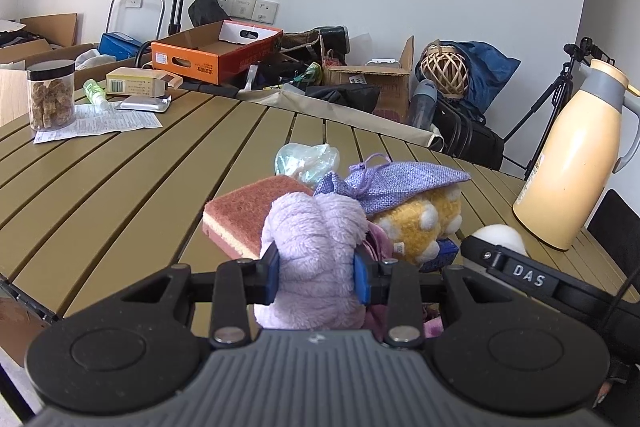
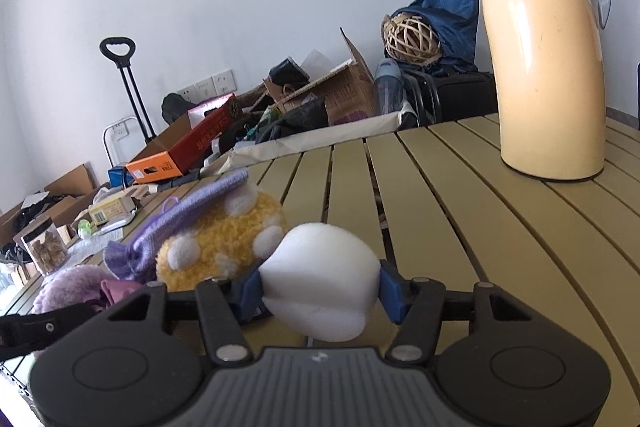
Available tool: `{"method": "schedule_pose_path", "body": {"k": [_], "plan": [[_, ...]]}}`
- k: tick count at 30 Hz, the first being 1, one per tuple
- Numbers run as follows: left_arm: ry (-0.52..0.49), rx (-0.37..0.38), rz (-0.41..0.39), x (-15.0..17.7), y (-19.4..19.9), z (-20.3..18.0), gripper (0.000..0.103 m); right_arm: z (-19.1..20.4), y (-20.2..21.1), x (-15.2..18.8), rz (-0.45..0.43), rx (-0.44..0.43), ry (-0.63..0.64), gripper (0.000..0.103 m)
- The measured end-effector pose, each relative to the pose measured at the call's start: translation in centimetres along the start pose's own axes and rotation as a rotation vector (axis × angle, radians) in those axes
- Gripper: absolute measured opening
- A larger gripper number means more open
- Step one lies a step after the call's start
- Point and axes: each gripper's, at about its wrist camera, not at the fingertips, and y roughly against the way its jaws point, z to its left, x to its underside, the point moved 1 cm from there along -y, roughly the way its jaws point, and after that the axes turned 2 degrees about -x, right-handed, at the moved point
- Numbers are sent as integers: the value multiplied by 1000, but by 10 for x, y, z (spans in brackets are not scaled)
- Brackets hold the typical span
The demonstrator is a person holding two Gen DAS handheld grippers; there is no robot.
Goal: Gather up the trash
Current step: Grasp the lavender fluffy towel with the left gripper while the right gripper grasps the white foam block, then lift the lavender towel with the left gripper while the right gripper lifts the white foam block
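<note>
**On the slatted table, both grippers grab soft things from the pile**

On the green-brown table (image 1: 120,179), near its front edge, sits a small pile of soft things. The left gripper (image 1: 316,273) is squeezed tight on a fuzzy purple cloth (image 1: 316,239), with its blue pads pressed into both sides. The right gripper (image 2: 320,293) has a white foam lump (image 2: 324,287) between its blue pads, and they touch it on both sides, so it is grasping the lump. The lump sits just beside a yellow plush toy (image 2: 224,243) with white spots. A purple pouch (image 1: 396,179) lies on top of that toy. A pink sponge (image 1: 248,215) and a crumpled plastic bag (image 1: 308,161) lie just behind the cloth. A tall cream jug (image 2: 548,67) stands well apart on the right.

I think the step in hand is picking up. Both things look caught but not lifted. Next, each hand should lift slowly, so the toy and pouch do not get dragged along. No trash bin shows in either view, so one must be found first.
</note>
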Motion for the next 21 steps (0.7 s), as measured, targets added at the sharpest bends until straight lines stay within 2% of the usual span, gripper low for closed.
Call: {"method": "schedule_pose_path", "body": {"k": [6,9,14,21], "plan": [[-6,-8,6,4,-3,-4,36,21,24,-2,-67,-103,28,58],[-11,-5,9,6,-3,-5,36,34,24,2,-54,-134,65,58],[7,8,15,6,-3,1,36,42,9,16,7,-118,89,58],[24,13,19,3,1,9,36,57,5,33,2,-67,173,58]]}}
